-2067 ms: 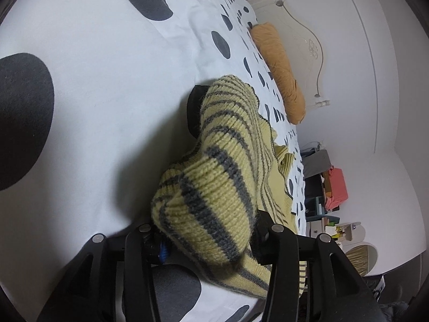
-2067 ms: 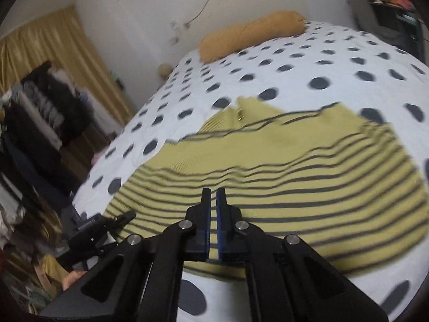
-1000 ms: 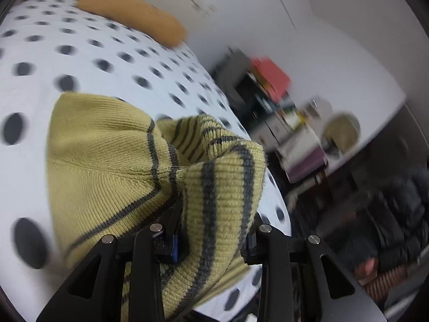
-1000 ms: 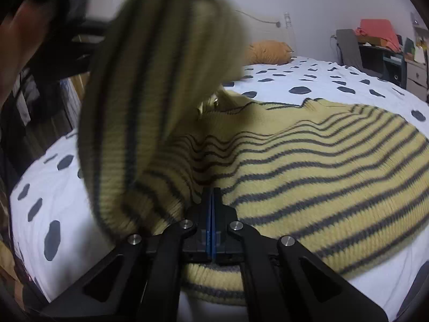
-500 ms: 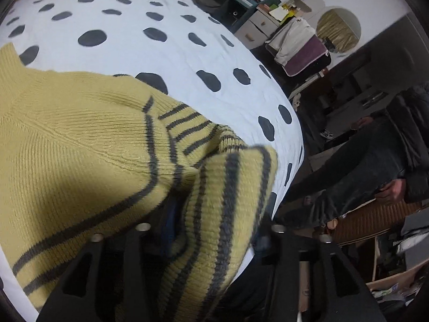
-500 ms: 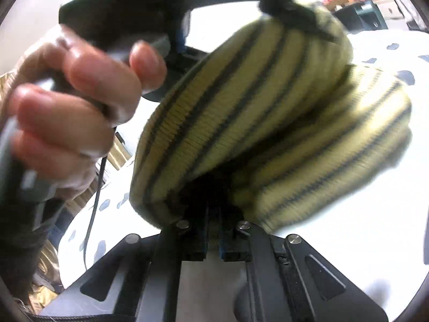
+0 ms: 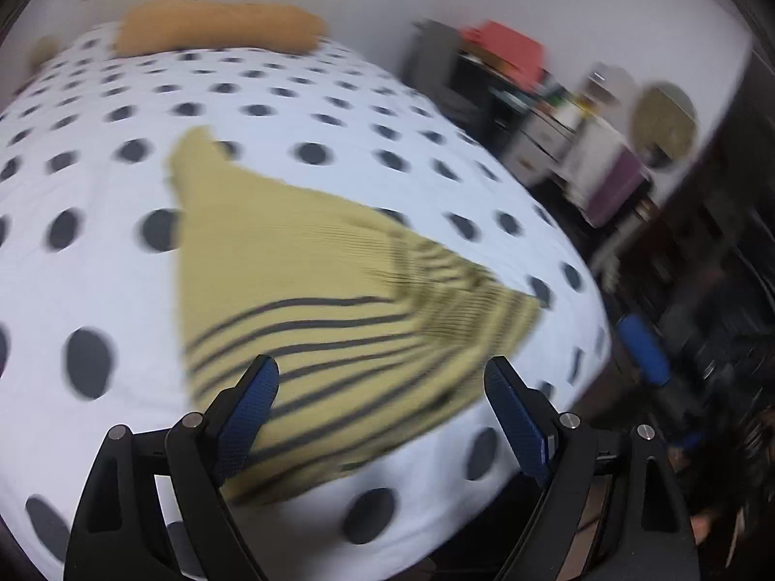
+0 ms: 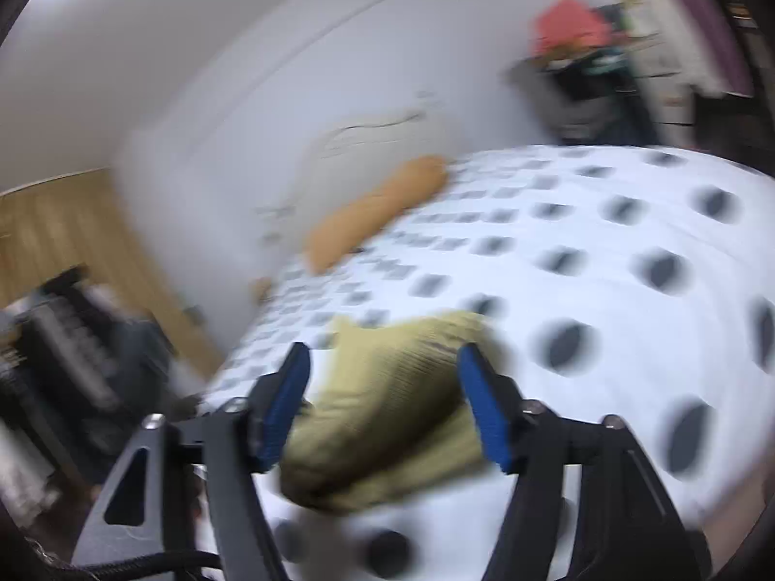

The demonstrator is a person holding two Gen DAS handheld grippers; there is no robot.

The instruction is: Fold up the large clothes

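Observation:
A yellow knit sweater with dark grey stripes (image 7: 315, 290) lies folded on the white bed with black dots (image 7: 97, 252), near its front edge. My left gripper (image 7: 382, 382) is open and empty, above the sweater's striped near part. In the right wrist view the sweater (image 8: 387, 402) shows as a yellow bundle near the bed's corner. My right gripper (image 8: 382, 368) is open and empty, its blue pads either side of the bundle, apart from it. Both views are blurred by motion.
An orange bolster pillow (image 7: 218, 29) lies at the head of the bed, also in the right wrist view (image 8: 378, 208). Shelves and drawers with clutter (image 7: 533, 97) stand to the right of the bed. Dark clothes (image 8: 72, 348) are at the left, off the bed.
Both grippers have opened and let go of the sweater. The lifted sleeve part now lies folded over on the sweater. Both grippers have pulled back from it.

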